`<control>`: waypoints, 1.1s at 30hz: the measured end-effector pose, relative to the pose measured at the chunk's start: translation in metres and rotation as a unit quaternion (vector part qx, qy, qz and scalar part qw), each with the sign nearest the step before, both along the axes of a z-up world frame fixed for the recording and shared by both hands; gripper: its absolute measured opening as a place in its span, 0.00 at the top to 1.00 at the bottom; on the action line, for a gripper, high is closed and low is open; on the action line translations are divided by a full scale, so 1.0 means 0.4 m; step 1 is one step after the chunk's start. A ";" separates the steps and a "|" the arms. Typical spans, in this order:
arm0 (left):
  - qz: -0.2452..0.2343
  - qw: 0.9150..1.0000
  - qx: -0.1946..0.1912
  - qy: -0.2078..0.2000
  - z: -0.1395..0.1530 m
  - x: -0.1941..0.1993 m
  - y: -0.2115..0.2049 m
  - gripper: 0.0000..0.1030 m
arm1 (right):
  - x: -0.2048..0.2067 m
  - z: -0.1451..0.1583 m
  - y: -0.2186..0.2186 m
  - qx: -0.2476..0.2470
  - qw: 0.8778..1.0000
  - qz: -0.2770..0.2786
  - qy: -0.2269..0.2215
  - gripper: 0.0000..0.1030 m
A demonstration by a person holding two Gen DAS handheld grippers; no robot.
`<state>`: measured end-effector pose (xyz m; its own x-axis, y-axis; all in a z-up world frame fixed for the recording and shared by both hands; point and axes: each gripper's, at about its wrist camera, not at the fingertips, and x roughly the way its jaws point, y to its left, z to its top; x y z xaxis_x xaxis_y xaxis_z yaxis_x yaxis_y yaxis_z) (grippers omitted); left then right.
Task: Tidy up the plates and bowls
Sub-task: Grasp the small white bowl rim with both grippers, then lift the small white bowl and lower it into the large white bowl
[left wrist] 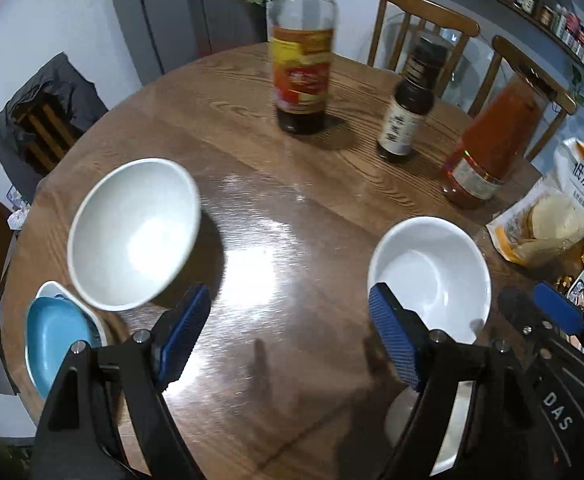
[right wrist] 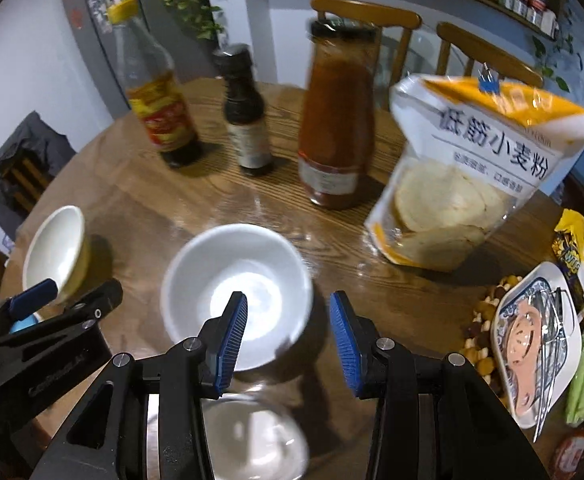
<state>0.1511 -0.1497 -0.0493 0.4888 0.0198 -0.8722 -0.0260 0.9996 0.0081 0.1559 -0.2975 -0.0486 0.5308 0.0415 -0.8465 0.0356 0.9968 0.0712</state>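
The left hand-held gripper (left wrist: 287, 336) hangs wide open over bare wood, holding nothing, with a round white ceramic bowl (left wrist: 133, 234) ahead and to its left, tilted so its mouth faces the camera, and a second white bowl with straighter walls (left wrist: 430, 276) just beyond its right finger. The right hand-held gripper (right wrist: 287, 338) is also open and empty, its left finger reaching over the near rim of that straight-walled bowl (right wrist: 237, 294), which I judge to be the setup for a rim pinch so one bowl can be nested in the other. Near the left gripper's left finger, a light blue dish nested in a white dish (left wrist: 57, 338) sits at the edge of the round wooden surface (left wrist: 275, 240), a likely place for stacking. Below the right gripper a pale round vessel (right wrist: 255, 436) shows, too blurred to name. Ahead stand a tall yellow-labelled sauce bottle (left wrist: 303, 76), a small dark bottle (left wrist: 406, 116), a red sauce jar (left wrist: 486, 148) and a flour bag (right wrist: 476, 168), so free room lies mainly between the bowls; to the right, a patterned plate (right wrist: 532, 344) crowds that edge
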 end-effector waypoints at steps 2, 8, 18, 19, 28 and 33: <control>-0.002 1.000 0.004 0.004 -0.017 0.012 -0.027 0.21 | 0.011 -0.018 -0.016 0.001 1.000 0.001 0.007 0.58; 0.004 0.999 0.026 0.023 -0.073 0.049 -0.065 0.21 | 0.055 -0.088 -0.037 0.007 0.999 0.014 0.036 0.58; -0.009 0.998 0.009 0.058 -0.135 0.075 -0.087 0.52 | 0.080 -0.128 -0.035 0.016 0.998 0.033 0.052 0.72; -0.011 0.998 0.008 0.058 -0.135 0.074 -0.091 0.54 | 0.079 -0.128 -0.037 0.019 0.998 0.035 0.052 0.74; -0.035 0.998 -0.006 0.061 -0.134 0.065 -0.113 0.76 | 0.088 -0.128 -0.016 0.019 0.998 0.042 0.050 0.90; -0.043 0.997 -0.020 0.066 -0.134 0.064 -0.111 0.87 | 0.086 -0.128 -0.021 0.036 0.997 0.040 0.051 0.91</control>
